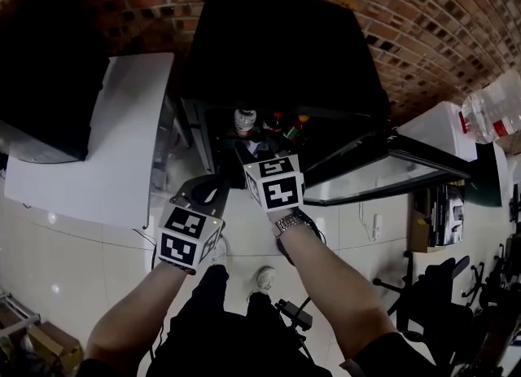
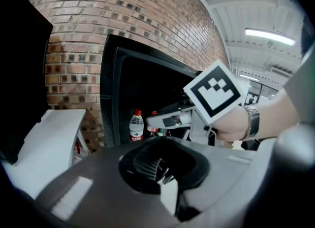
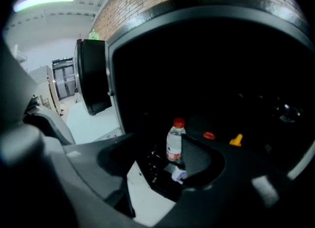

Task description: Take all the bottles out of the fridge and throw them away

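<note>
The black fridge [image 1: 285, 50] stands open against the brick wall. On its shelf are a clear bottle with a red cap [image 1: 244, 120], a dark bottle with a red cap [image 1: 278, 121] and one with a yellow cap [image 1: 299, 126]. My right gripper [image 1: 254, 152] reaches into the opening, jaws open and empty; the clear bottle [image 3: 174, 146] stands just beyond its tips [image 3: 172, 167]. The red cap [image 3: 209, 135] and the yellow cap [image 3: 236, 140] show further right. My left gripper [image 1: 213, 190] hangs back, lower left, jaws together and empty. From it I see the clear bottle [image 2: 136, 126] and the right gripper [image 2: 170, 119].
The fridge's glass door [image 1: 383, 176] swings open to the right. A white cabinet [image 1: 98, 139] stands left of the fridge. A large water bottle [image 1: 492, 111] lies on a white surface at far right. A black chair [image 1: 431, 286] is at lower right.
</note>
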`<move>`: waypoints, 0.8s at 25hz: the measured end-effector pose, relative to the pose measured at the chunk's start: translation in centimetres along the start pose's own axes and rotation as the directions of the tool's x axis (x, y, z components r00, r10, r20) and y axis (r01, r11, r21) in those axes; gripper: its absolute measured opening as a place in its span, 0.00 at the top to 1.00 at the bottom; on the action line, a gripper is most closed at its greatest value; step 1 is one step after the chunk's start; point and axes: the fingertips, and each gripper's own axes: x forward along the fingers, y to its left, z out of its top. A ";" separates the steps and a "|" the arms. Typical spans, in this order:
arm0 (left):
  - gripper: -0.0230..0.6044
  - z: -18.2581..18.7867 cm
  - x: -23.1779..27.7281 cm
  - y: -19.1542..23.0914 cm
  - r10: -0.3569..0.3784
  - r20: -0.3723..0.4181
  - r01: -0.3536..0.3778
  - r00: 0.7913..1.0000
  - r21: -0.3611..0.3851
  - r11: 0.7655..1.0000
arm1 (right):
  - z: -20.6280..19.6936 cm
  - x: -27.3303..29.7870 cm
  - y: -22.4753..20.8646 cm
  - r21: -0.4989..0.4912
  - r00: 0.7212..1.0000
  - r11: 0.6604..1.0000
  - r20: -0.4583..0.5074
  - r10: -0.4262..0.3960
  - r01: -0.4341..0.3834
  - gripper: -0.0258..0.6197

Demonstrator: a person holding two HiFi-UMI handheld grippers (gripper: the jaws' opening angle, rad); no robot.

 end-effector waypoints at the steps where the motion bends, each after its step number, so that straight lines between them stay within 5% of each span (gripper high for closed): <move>1: 0.96 -0.1 0.2 0.3 -0.001 -0.003 0.001 1.000 0.001 1.000 | 0.3 0.9 -0.3 -0.003 1.000 1.000 -0.002 -0.007 0.007 0.57; 18: 0.96 -1.8 1.2 4.2 0.004 -0.045 -0.005 0.999 -0.015 1.000 | 0.6 10.8 -5.6 0.040 0.988 0.987 -0.036 -0.153 0.154 0.57; 20: 0.96 -1.9 1.3 4.4 0.006 -0.046 -0.007 0.999 -0.012 1.000 | 0.4 11.1 -5.7 0.036 0.987 0.986 -0.030 -0.160 0.161 0.63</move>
